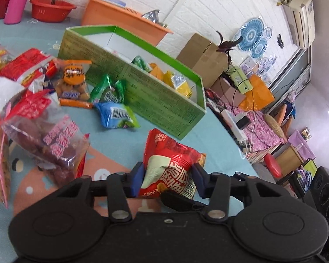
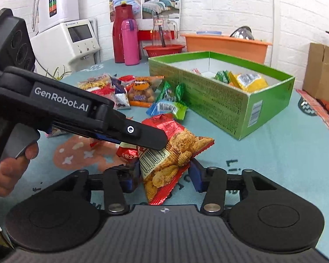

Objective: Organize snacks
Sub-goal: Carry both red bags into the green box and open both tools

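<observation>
The left tongs pinch the light, crinkly red snack packet mid-body, while the right tongs seemingly bracket it unclenched.

Black tongs with blue pads, silver screws, white "GenRobot.AI" lettering.

The blue table holds a green box at one o'clock and snack bags at eleven.
</observation>
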`<state>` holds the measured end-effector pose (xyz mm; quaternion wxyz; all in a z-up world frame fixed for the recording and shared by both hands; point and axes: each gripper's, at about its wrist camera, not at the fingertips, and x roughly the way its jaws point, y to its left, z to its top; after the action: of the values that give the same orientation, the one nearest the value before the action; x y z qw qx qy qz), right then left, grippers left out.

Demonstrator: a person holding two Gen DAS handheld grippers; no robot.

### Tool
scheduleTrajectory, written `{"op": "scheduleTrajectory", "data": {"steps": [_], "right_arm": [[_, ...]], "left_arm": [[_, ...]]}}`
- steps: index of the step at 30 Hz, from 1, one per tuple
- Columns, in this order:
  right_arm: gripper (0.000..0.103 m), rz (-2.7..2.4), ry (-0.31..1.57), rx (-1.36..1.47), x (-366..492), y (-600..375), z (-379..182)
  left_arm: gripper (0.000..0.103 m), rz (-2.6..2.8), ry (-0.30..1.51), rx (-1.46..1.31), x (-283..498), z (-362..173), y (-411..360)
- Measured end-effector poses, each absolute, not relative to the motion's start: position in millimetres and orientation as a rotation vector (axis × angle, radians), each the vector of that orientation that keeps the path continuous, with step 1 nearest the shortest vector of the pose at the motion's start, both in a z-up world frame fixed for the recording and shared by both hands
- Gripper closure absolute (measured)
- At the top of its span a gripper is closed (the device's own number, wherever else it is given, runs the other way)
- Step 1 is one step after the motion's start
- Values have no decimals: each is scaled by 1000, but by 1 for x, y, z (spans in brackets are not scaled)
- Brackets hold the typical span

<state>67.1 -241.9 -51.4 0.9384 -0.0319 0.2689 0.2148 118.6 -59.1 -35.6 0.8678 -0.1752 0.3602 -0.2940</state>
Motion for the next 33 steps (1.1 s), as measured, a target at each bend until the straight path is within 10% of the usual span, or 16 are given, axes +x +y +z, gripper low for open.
{"op": "scheduleTrajectory", "data": {"steps": [33], "right_arm": [[22, 391, 356, 5, 227, -246, -13]], "left_arm": [[21, -571, 610, -342, 283, 13, -56]]}}
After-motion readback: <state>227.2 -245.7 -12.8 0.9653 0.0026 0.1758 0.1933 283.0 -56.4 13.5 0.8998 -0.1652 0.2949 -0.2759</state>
